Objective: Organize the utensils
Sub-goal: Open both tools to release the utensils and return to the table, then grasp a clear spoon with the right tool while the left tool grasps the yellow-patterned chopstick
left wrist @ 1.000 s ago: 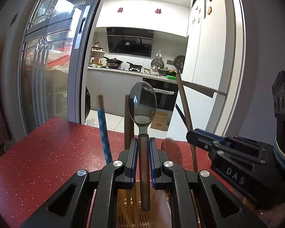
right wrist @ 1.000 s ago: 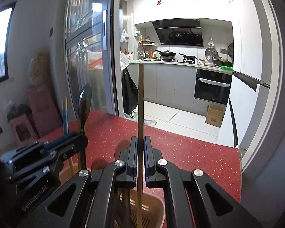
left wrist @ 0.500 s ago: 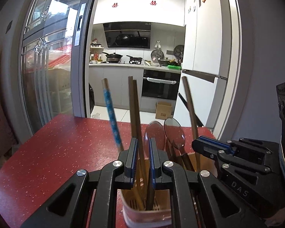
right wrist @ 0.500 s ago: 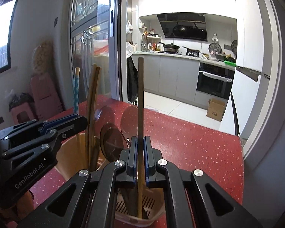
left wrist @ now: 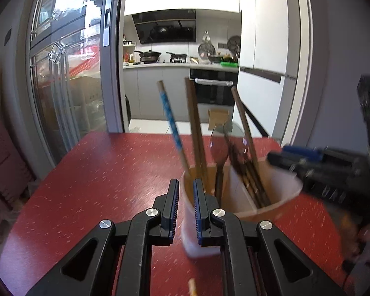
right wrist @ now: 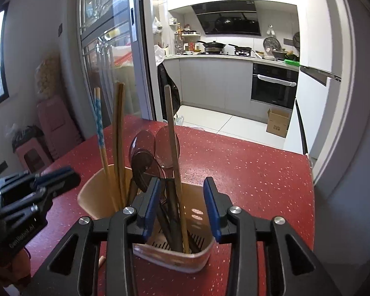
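A beige utensil holder point(left wrist: 278, 197) point(right wrist: 91, 197) stands on the red table. In it stand dark spoons point(right wrist: 143, 162) point(left wrist: 219, 148), brown chopsticks point(right wrist: 172, 133) point(left wrist: 194, 123) and a blue-patterned chopstick point(right wrist: 100, 128) point(left wrist: 171, 123). My left gripper point(left wrist: 185, 207) is open and empty, just in front of the holder's near left wall. My right gripper point(right wrist: 181, 197) is open and empty, its fingers on either side of the holder's near compartment. Each gripper shows in the other's view, the right one point(left wrist: 320, 167) and the left one point(right wrist: 37, 185).
The red speckled table point(left wrist: 98, 172) ends at the far side before a kitchen doorway. A glass sliding door point(left wrist: 69, 86) is at the left, a white fridge point(right wrist: 315, 98) at the right. A small tan stick end point(left wrist: 192, 286) lies on the table by the holder.
Both grippers lowered their utensils into the holder, the left a spoon and the right a chopstick, then opened and let go. Both have drawn back a little from the holder.
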